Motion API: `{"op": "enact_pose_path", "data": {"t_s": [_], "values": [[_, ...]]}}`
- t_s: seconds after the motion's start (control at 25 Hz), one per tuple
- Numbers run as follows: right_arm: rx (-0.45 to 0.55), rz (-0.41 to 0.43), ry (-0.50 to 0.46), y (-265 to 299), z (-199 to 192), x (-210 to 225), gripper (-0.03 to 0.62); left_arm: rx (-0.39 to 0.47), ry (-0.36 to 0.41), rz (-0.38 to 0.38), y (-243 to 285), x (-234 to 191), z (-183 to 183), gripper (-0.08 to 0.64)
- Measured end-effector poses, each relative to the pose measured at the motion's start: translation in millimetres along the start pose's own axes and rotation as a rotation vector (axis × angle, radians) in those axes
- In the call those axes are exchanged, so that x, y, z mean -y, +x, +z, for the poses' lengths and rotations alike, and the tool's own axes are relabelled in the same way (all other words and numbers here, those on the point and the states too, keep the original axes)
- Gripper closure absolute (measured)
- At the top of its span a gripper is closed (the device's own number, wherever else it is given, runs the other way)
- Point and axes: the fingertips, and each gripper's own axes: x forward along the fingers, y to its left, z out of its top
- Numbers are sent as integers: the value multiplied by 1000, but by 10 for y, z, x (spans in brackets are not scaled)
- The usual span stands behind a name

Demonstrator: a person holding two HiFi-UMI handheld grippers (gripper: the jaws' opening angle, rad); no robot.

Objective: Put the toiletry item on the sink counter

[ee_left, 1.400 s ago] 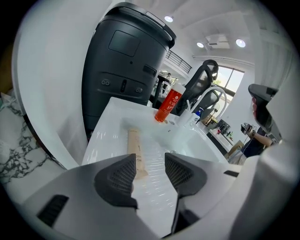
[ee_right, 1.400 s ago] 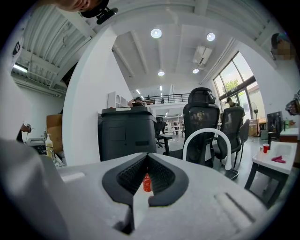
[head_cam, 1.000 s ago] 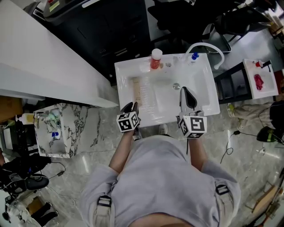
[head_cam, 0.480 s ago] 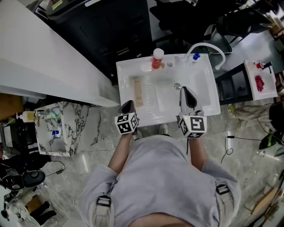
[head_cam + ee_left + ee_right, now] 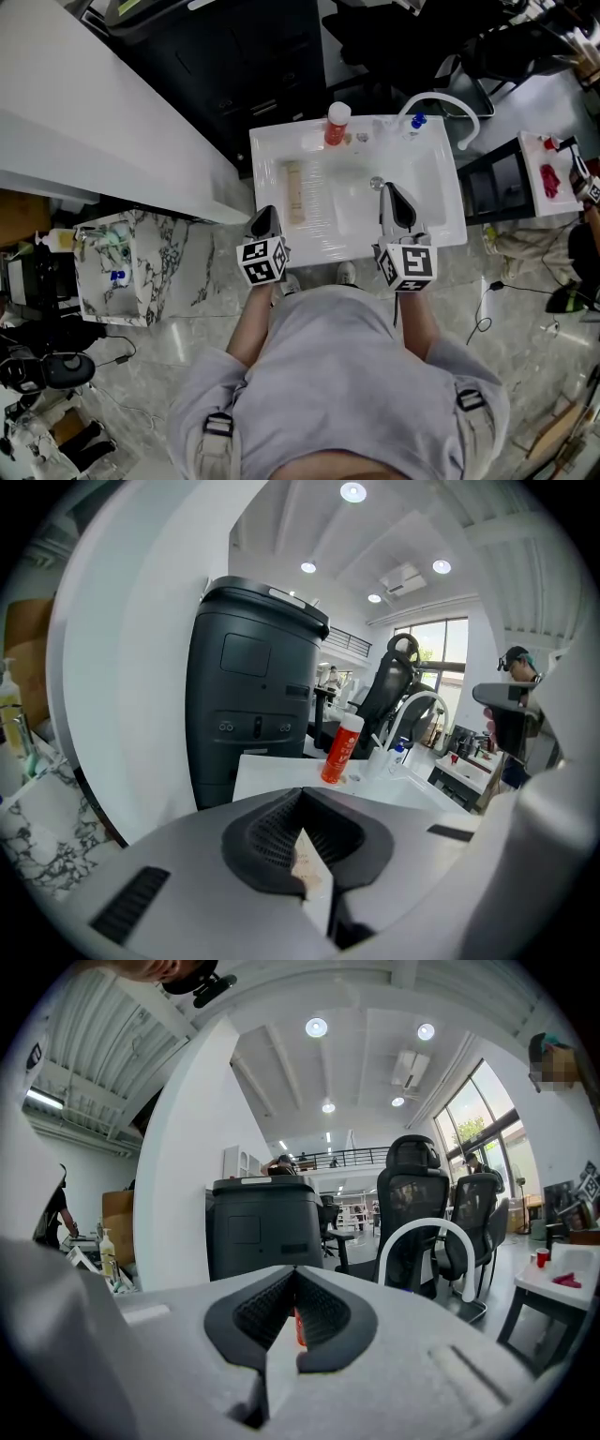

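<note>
Head view looks steeply down; tool views (low, level) share faucet (image 5: 439, 95).

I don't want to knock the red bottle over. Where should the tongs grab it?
Grip the red bottle around its middle, below the white cap, coming level from the front. It stands upright at the back of the sink counter, so squeezing its round sides should probably keep it steady.

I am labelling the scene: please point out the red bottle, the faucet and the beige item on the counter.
Red bottle (image 5: 335, 133), head view, on its body.
Faucet (image 5: 439, 95), head view, top of its arc.
Beige item (image 5: 295, 192), head view, its middle.
</note>
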Motion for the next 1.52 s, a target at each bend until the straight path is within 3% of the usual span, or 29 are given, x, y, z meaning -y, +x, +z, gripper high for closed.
{"op": "enact_pose_path", "data": {"t_s": [0.56,1.52], "values": [[4,6,4,20,1,-31,588,133,75,16,-238,44,530,554],[9,3,5,8,9,-21,588,307,108,8,-608,157,1163,554]]}}
